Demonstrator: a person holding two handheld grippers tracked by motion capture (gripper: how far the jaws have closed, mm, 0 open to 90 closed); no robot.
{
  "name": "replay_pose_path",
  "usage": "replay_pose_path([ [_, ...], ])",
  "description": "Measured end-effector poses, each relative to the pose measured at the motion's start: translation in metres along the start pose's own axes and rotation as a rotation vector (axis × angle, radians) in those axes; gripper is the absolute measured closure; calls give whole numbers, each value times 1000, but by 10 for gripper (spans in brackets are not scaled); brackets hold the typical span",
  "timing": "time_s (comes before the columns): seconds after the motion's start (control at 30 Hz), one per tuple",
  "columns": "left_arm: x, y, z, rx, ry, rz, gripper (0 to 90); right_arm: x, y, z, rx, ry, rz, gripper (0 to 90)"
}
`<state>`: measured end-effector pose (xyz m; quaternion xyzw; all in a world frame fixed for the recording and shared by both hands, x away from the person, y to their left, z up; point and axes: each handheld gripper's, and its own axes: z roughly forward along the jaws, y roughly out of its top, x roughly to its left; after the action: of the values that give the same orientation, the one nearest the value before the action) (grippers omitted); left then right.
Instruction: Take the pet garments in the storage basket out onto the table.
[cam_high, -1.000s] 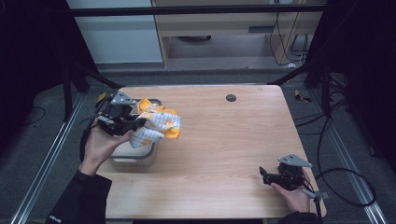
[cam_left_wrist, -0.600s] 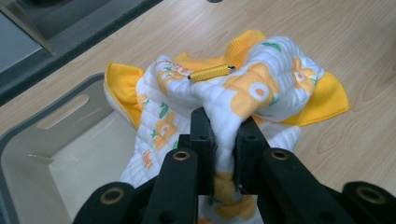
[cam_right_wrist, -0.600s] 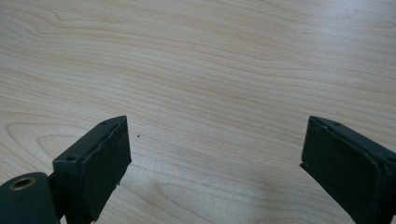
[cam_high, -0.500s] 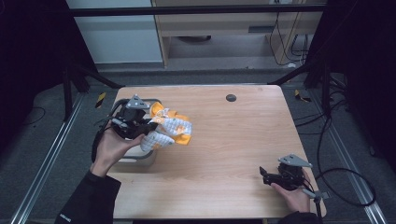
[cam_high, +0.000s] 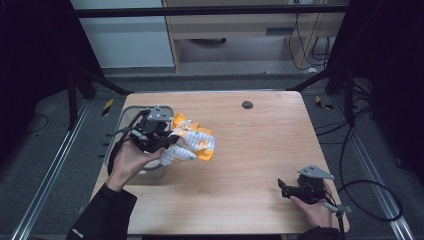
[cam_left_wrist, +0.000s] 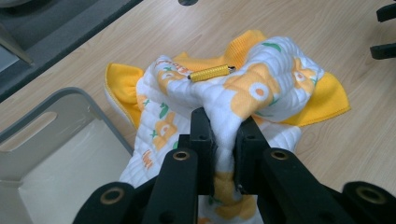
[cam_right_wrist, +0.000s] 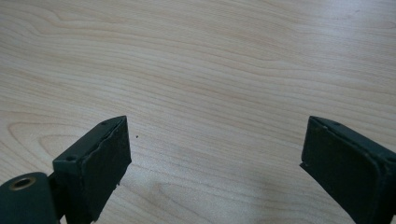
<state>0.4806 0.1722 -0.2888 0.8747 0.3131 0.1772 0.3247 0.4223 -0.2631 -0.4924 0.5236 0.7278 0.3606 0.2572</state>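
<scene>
A white quilted cloth (cam_high: 192, 145) (cam_left_wrist: 252, 88) with orange and green prints and an orange backing hangs bunched over the left part of the wooden table (cam_high: 250, 150). My left gripper (cam_high: 167, 142) (cam_left_wrist: 225, 140) is shut on a fold of it, just right of a grey bin (cam_high: 125, 125) (cam_left_wrist: 56, 154). A small yellow coiled spring (cam_left_wrist: 210, 73) lies on top of the cloth. Near the table's front right corner my right gripper (cam_high: 282, 189) (cam_right_wrist: 215, 163) rests open, low over bare wood, with nothing between its jaws.
The grey bin stands at the table's left edge, its inside looking bare. A dark round hole (cam_high: 247, 104) sits near the far edge of the table. Metal rails and cables run along the floor on both sides.
My left gripper has carried the cloth rightward, away from above the bin and out over the tabletop. The right gripper has stayed in place.
</scene>
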Motion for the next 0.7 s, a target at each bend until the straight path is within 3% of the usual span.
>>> replay_pose_path([
  [0.7, -27, 11, 21, 23, -77, 78, 811, 0, 1, 0, -4, 1, 2, 81],
])
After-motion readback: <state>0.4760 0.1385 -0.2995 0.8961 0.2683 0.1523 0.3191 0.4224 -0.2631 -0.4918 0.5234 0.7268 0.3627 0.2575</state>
